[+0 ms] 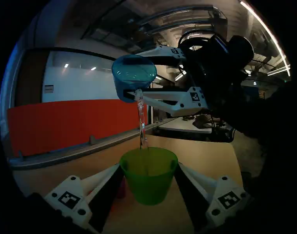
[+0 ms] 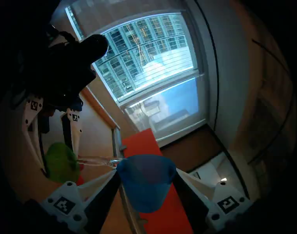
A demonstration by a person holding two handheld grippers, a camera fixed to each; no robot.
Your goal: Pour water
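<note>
My left gripper (image 1: 149, 177) is shut on a green cup (image 1: 149, 178), held upright above a wooden table. Above it my right gripper (image 1: 137, 80) holds a blue cup (image 1: 132, 77) tipped over, and a thin stream of water (image 1: 141, 123) falls from its rim into the green cup. In the right gripper view, my right gripper (image 2: 146, 183) is shut on the blue cup (image 2: 146, 181). Water (image 2: 97, 160) runs from its lip toward the green cup (image 2: 61, 162), which sits between the fingers of my left gripper (image 2: 56, 146).
The wooden table (image 1: 210, 156) stretches behind the green cup. A red wall panel (image 1: 70, 123) runs along the far side below a white glass partition. A second table with objects (image 1: 195, 124) stands at the back right. A large bright window (image 2: 156, 74) is in the right gripper view.
</note>
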